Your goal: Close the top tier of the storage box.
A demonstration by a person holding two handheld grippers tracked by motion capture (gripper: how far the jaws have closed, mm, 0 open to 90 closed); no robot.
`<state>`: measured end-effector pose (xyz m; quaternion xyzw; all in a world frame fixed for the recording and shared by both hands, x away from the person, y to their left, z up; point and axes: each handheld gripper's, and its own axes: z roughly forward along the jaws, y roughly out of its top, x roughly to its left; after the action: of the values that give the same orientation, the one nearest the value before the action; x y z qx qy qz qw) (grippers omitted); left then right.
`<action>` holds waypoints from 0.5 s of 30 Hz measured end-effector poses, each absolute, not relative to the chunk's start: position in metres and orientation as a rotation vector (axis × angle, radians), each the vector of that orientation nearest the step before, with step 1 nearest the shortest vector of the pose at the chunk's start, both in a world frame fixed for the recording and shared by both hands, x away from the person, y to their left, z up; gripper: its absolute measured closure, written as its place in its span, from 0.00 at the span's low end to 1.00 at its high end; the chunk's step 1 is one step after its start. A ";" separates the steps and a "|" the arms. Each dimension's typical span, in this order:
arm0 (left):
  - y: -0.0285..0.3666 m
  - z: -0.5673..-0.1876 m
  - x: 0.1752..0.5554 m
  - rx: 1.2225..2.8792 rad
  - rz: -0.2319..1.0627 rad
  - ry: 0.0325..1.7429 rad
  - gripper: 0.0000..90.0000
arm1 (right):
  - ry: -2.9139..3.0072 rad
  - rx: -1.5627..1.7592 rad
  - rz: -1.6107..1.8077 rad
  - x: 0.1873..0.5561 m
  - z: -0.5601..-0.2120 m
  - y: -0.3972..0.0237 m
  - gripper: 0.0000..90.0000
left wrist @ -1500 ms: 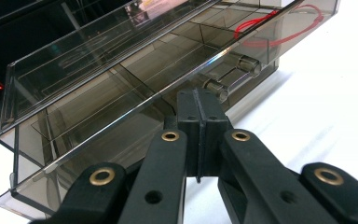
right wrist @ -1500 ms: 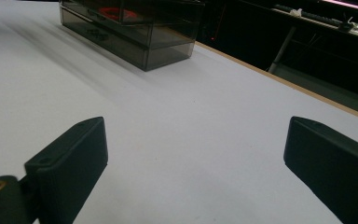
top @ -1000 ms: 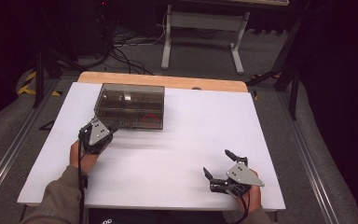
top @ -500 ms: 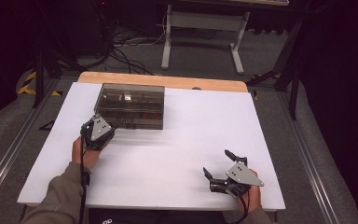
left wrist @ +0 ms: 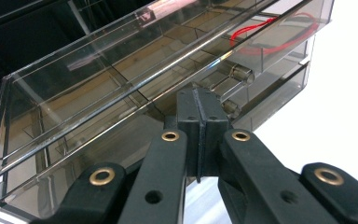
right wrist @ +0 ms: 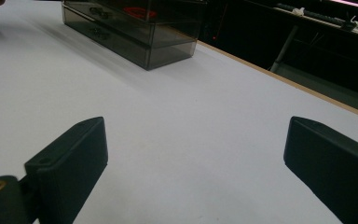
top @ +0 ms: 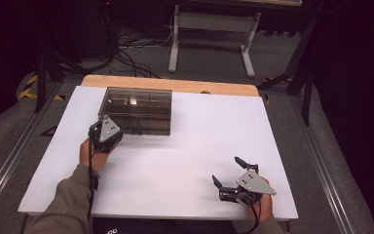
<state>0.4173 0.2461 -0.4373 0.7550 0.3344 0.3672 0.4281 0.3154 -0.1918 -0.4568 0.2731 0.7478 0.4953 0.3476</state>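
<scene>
Since the earlier frame the left gripper [top: 108, 130] has edged up to the front of the smoky transparent plastic drawer box [top: 137, 110] at the far left of the white table [top: 195, 146]. Its jaws are pressed together, empty, apparently at a small clear drawer handle [left wrist: 237, 77], probably to hook or nudge it. The right gripper [top: 230, 178] rests spread wide near the table's front edge, idle.

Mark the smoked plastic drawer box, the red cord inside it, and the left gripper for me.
drawer box [top: 126, 100], high view, on its clear top panel.
red cord [left wrist: 279, 35], left gripper view, on the loop seen through the box wall.
left gripper [left wrist: 198, 109], left gripper view, at the closed fingertips.
</scene>
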 end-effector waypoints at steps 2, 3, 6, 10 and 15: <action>0.246 -0.437 0.419 1.887 0.924 0.841 1.00 | 1.940 0.711 1.286 0.316 -0.457 -0.192 0.07; 0.246 -0.437 0.420 1.884 0.919 0.847 1.00 | 1.941 0.713 1.286 0.316 -0.457 -0.191 0.07; 0.246 -0.437 0.422 1.882 0.922 0.873 1.00 | 1.941 0.718 1.289 0.316 -0.457 -0.190 0.07; 0.248 -0.436 0.426 1.875 0.922 0.896 1.00 | 1.943 0.712 1.282 0.316 -0.457 -0.190 0.07; 0.243 -0.433 0.429 1.904 0.943 0.854 1.00 | 1.927 0.731 1.293 0.314 -0.456 -0.193 0.08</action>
<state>0.4287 0.2431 -0.4329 0.7572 0.3398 0.3751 0.4128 0.3144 -0.1929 -0.4558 0.2818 0.7429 0.4984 0.3469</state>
